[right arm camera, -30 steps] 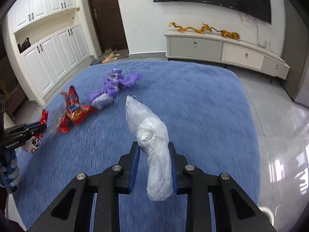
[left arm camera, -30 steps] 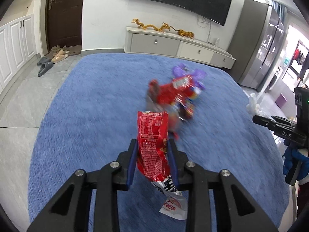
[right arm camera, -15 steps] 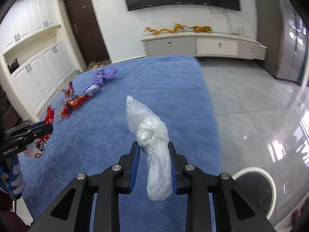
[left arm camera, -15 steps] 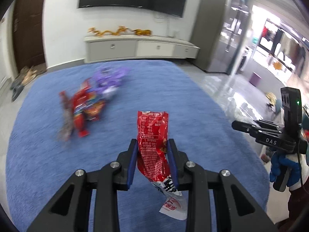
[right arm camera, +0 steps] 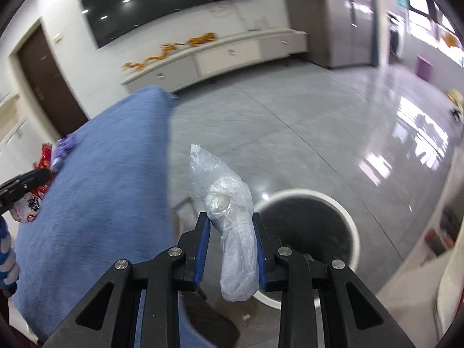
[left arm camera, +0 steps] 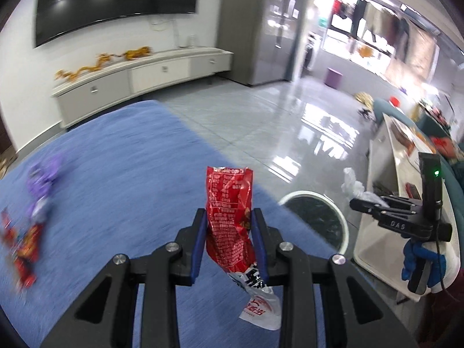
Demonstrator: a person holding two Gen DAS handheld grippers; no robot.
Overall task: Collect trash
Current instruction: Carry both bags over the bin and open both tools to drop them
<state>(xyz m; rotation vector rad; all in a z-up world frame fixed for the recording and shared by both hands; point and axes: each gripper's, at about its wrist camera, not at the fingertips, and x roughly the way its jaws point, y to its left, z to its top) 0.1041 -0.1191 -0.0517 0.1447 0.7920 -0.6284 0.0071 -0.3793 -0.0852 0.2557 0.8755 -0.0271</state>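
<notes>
- Left gripper (left arm camera: 229,217), black with blue pads, clamped on a crinkled red foil snack wrapper (left arm camera: 229,217) with white print; wrapper upright between the pads, its white printed end hanging below the fingers.
- Beneath and behind the left gripper, a blue plush rug (left arm camera: 116,159) on a glossy grey tiled floor (left arm camera: 261,121).
- On the rug at far left, blurred: a crumpled purple wrapper (left arm camera: 43,179) and, nearer, red snack wrappers (left arm camera: 24,249), well apart from the held wrapper.
- Round white-rimmed waste bin (left arm camera: 314,220) with a dark inside, on the floor just beyond the rug's edge, right of the held red wrapper.
- Right gripper (right arm camera: 230,232), same black and blue build, closed on a scrunched clear plastic bag (right arm camera: 232,223); bag pinched at its middle, one end pointing up and away, the other drooping below the pads.
- In the right wrist view, the same bin (right arm camera: 345,211) close beside and just right of the bag, partly hidden by the right finger.
- In the left wrist view, at far right, the right gripper again, side on, held by a hand in a blue and white glove (left arm camera: 420,264).
- Background: long white low cabinet (left arm camera: 139,78) under a dark wall-mounted television (left arm camera: 116,0), with a golden dragon ornament (left arm camera: 101,63) on top.
</notes>
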